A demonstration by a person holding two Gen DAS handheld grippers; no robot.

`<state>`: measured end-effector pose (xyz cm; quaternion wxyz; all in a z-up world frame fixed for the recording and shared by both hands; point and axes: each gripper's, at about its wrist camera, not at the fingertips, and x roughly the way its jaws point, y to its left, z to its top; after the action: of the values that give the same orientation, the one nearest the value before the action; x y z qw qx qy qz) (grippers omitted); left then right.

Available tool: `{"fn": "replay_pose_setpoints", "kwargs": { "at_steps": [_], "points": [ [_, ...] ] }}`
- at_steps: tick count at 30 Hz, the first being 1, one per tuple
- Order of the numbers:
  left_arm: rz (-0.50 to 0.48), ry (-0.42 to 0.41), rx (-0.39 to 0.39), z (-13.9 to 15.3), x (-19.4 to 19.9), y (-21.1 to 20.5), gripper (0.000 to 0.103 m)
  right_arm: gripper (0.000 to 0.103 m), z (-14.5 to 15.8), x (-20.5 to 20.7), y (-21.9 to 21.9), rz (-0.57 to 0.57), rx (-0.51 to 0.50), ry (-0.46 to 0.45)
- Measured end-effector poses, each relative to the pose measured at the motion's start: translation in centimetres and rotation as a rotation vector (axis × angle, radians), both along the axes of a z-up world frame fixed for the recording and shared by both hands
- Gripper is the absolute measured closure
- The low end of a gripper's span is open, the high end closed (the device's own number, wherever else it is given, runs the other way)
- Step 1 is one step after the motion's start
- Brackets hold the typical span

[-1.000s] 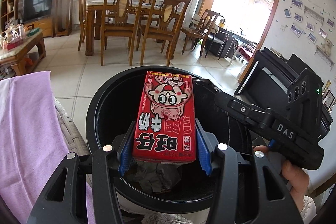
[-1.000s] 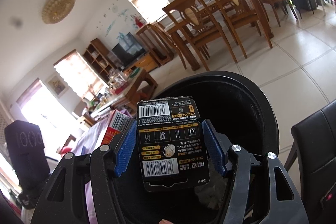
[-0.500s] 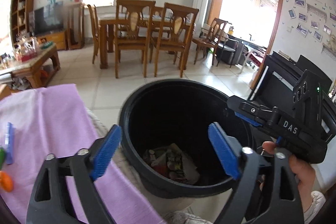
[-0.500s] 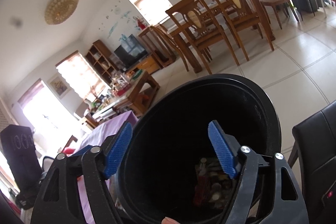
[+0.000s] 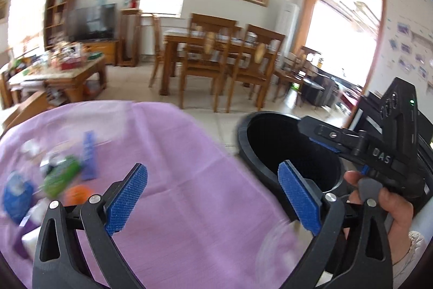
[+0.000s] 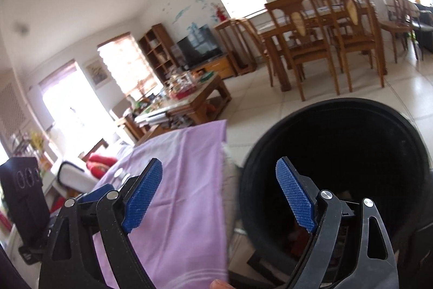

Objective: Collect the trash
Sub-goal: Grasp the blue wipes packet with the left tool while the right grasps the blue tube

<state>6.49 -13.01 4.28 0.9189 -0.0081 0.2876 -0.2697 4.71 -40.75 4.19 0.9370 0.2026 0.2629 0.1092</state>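
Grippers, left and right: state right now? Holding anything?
Left gripper: jaws open, empty, over the purple cloth.
Right gripper: jaws open, empty, at the edge of the black bin.

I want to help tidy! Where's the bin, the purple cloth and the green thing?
bin [image 6: 351, 110]: right wrist view, far rim.
purple cloth [image 5: 203, 207]: left wrist view, bare middle.
green thing [image 5: 62, 175]: left wrist view, blurred body.

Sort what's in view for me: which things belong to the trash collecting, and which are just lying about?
Job:
black bin, some trash already inside
blurred litter on the purple cloth: green item, orange item, blue strip
left gripper and right gripper, both open and empty

Lying about:
dining table and chairs
cluttered coffee table
TV
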Motion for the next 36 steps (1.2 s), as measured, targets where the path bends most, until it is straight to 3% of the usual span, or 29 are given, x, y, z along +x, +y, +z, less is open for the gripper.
{"fn": "replay_pose_setpoints", "kwargs": {
  "at_steps": [8,12,17,20,22,25,28,29,30,32,33,36],
  "points": [
    [0.273,0.051,-0.026,-0.9,2.1,13.5,0.006,0.018,-0.5,3.7,11.0,0.157,-0.042,0.035],
    [0.373,0.091,0.013,-2.1,3.5,18.1,0.006,0.018,-1.0,5.1,15.4,0.206,-0.076,0.051],
    [0.408,0.183,0.105,-4.2,6.3,22.1,0.006,0.019,-1.9,7.8,19.3,0.260,-0.132,0.101],
    [0.391,0.253,0.131,-5.4,8.0,23.2,0.007,0.030,-2.4,9.8,21.0,0.275,-0.163,0.134],
    [0.367,0.278,0.138,-5.7,8.6,23.6,0.008,0.032,-2.7,11.7,22.3,0.283,-0.183,0.158],
    [0.342,0.304,0.175,-6.2,9.4,23.3,0.020,0.035,-3.3,14.9,23.9,0.280,-0.229,0.197],
    [0.265,0.316,0.153,-6.2,9.6,23.0,0.052,0.047,-4.4,17.9,25.4,0.283,-0.285,0.234],
    [0.241,0.311,0.156,-6.1,9.4,22.7,0.063,0.056,-5.0,19.2,26.3,0.282,-0.319,0.253],
    [0.237,0.308,0.159,-6.2,9.4,22.7,0.067,0.063,-5.5,20.1,26.7,0.280,-0.345,0.266],
    [0.226,0.302,0.154,-6.1,9.1,22.4,0.074,0.065,-6.7,21.8,27.9,0.279,-0.391,0.300],
    [0.227,0.299,0.143,-6.0,8.9,22.6,0.084,0.068,-7.3,22.5,28.5,0.281,-0.404,0.315],
    [0.245,0.281,0.106,-5.8,8.7,23.1,0.085,0.075,-8.7,24.0,29.5,0.278,-0.440,0.350]
  ]
}}
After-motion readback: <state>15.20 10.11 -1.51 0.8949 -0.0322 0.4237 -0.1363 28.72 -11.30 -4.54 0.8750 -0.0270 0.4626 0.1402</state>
